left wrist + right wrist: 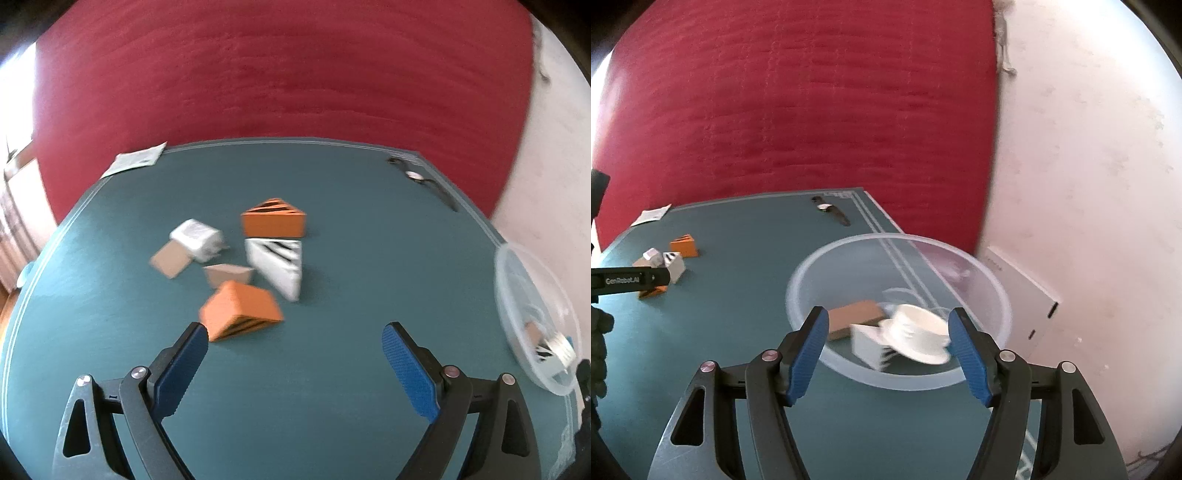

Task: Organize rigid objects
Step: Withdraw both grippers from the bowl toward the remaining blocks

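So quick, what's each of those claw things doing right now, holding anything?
Left gripper: open, holding nothing, above the table short of the wedge blocks.
Right gripper: open, holding nothing, over the clear bowl.

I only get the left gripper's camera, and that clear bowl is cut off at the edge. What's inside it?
Observer: The clear bowl holds a tan flat block and white striped pieces.
Operator: Is the other gripper carrying anything?
Observer: No, the right gripper is open, empty, by the bowl's near rim.
Operator: What's past the bowl?
Observer: A white board leaning on the pale wall.
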### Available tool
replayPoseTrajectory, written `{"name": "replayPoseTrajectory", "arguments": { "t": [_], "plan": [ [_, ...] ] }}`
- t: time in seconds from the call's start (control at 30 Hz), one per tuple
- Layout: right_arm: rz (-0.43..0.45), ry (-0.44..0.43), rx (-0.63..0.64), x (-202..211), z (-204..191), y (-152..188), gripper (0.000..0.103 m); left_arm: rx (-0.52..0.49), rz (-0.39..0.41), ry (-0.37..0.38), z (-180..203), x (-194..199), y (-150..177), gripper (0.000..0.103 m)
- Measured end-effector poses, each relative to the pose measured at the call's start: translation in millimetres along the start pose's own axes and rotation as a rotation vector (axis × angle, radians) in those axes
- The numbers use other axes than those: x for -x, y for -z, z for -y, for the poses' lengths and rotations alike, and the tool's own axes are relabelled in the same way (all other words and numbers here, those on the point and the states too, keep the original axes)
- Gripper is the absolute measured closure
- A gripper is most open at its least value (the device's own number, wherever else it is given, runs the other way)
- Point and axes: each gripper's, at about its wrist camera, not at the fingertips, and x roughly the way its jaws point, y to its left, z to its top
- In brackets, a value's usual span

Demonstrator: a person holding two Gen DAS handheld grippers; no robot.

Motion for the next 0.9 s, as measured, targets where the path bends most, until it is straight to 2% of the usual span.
{"name": "replayPoseTrajectory", "arguments": {
  "t": [0.2,0.37,0.7,0.9],
  "plan": [
    [-0.02,-0.077,0.023,-3,-32,0,0.034,0.06,-0.023,-0.05,-37,-5,4,0.006],
    [-0.048,-0.137,0.053,-6,-54,6,0.034,0.049,-0.031,-0.075,-52,-9,5,0.006],
    [-0.103,-0.248,0.115,-12,-91,12,0.034,-0.005,-0.054,-0.061,-57,-24,-3,0.006],
    [-0.119,-0.259,0.121,-10,-92,14,0.034,-0.026,-0.077,-0.033,-51,-36,-5,0.006]
  ]
}}
